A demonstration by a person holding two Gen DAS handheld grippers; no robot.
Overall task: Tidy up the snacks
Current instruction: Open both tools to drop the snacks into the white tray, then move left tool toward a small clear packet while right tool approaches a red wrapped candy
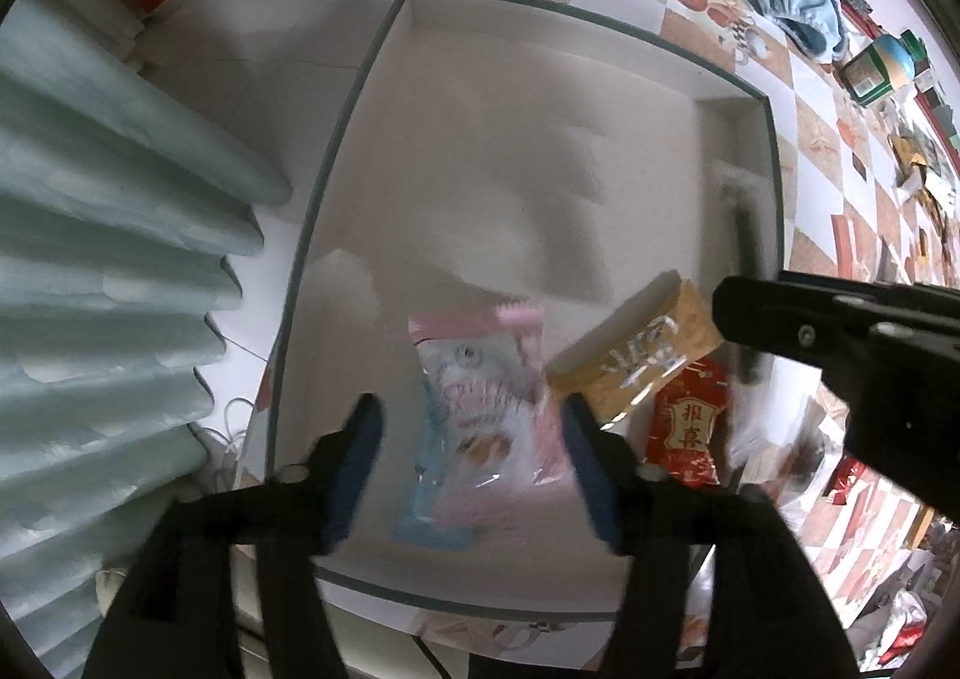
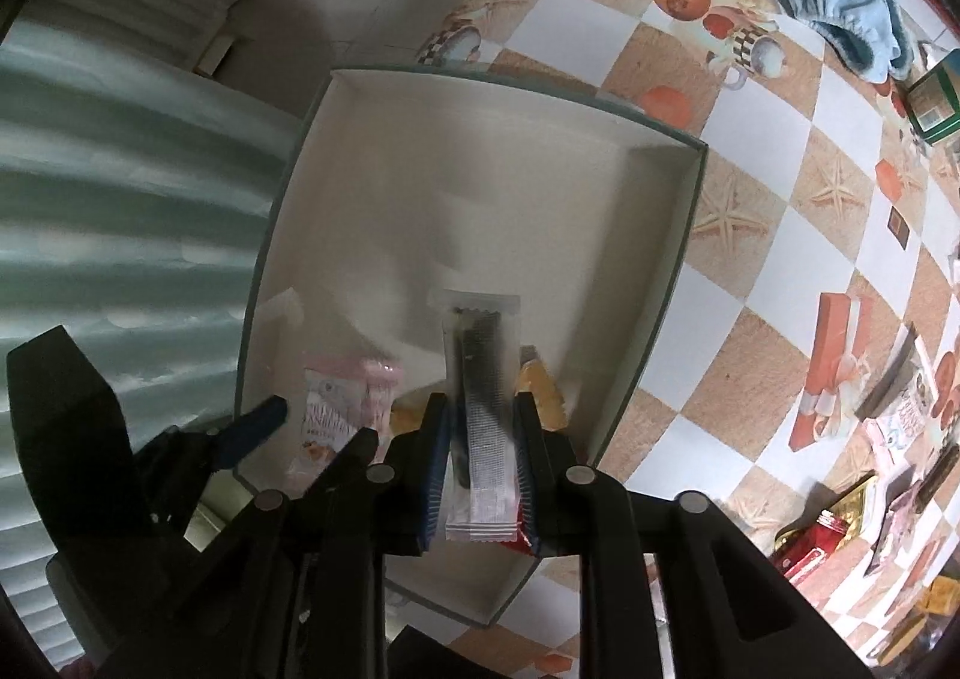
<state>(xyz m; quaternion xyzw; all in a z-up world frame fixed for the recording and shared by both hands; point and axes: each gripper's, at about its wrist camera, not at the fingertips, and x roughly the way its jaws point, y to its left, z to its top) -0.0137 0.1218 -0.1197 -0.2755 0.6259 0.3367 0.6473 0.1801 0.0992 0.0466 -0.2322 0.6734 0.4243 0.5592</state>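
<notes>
Left gripper: hovering open above pink-and-blue plastic snack packet.
Right gripper: clamping clear-wrapped dark snack stick over white shallow cardboard tray.

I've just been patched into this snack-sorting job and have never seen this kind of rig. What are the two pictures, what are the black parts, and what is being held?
There is no robot here. A person holds a hand-operated gripper in each hand, and each gripper has a wide-angle camera looking forward along its jaws. The black parts are the grippers themselves.

The left camera looks down into a shallow white box on a checkered tablecloth. The left gripper is open and holds nothing. Below it in the box lie a pink snack packet, a yellow packet and a red packet.

The right camera shows the same box from the other hand. The right gripper is shut on a long clear packet with dark contents, held over the box. More packets wait on the tablecloth at the right.
</notes>
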